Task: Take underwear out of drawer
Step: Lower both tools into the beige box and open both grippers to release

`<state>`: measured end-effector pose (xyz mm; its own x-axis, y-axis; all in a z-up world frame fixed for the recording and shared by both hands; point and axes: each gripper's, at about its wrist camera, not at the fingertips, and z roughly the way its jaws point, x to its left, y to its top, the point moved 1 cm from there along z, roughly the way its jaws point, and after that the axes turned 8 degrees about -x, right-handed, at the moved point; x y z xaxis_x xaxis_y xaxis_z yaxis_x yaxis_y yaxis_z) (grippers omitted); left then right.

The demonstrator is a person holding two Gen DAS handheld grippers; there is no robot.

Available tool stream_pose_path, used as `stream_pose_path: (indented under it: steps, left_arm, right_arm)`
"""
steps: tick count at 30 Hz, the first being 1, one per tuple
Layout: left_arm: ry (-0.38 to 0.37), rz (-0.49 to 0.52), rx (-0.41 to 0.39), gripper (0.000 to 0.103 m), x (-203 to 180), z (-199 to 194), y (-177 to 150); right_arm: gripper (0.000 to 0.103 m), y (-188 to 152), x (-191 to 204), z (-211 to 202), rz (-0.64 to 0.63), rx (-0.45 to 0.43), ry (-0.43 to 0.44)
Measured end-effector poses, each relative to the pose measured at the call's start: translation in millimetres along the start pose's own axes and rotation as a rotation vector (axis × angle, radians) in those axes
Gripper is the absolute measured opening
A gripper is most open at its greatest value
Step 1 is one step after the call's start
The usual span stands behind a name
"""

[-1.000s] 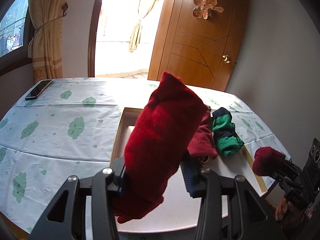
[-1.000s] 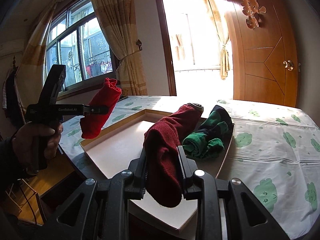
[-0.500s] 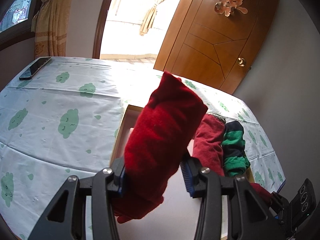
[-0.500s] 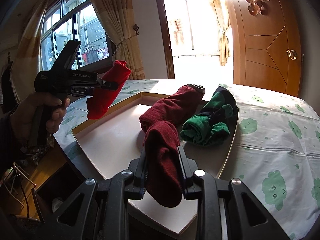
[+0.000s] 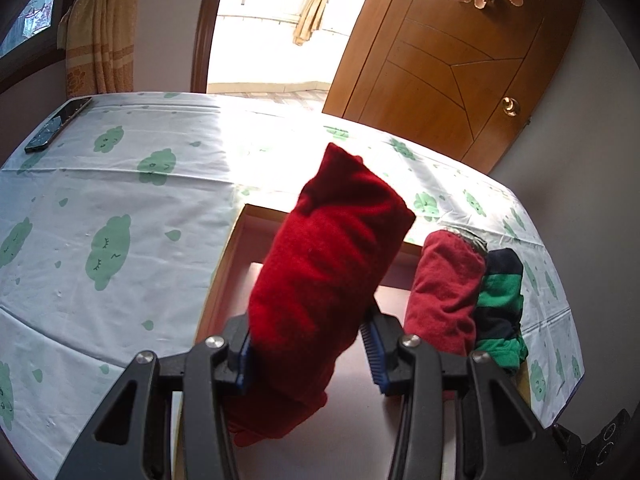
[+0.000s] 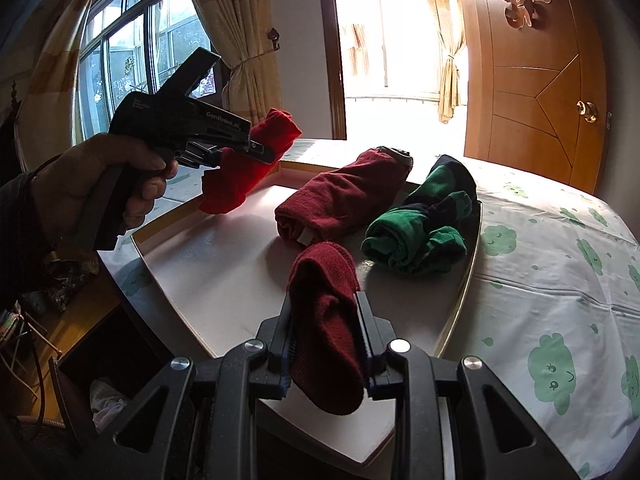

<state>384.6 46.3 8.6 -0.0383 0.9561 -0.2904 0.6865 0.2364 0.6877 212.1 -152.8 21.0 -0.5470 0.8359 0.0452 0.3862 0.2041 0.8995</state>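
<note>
My left gripper [image 5: 308, 352] is shut on a bright red rolled underwear [image 5: 320, 280] and holds it above the left part of the shallow white tray [image 5: 232, 256]; it also shows in the right wrist view [image 6: 240, 152]. My right gripper [image 6: 324, 344] is shut on a dark red rolled underwear [image 6: 324, 320] above the tray's near part [image 6: 224, 280]. A maroon roll [image 6: 340, 200] and a green-and-navy striped roll [image 6: 424, 224] lie in the tray, side by side.
The tray rests on a table with a white cloth printed with green clouds [image 5: 108, 248]. A black phone [image 5: 56, 124] lies at the far left. An open drawer or cabinet [image 6: 104, 368] sits below the table's edge. A wooden door [image 6: 540, 92] stands behind.
My left gripper has moved forward over the tray with the bright red roll. My right gripper has risen and pulled back, so the maroon and green rolls show in full.
</note>
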Motion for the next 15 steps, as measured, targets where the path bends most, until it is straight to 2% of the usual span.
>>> stream_pose_path:
  steps: [15]
  left_arm:
    - [0.088,0.000,0.044,0.044,-0.9,35.0,10.7]
  right_arm:
    - [0.029,-3.1,6.9,3.6,-0.048,0.013,-0.036]
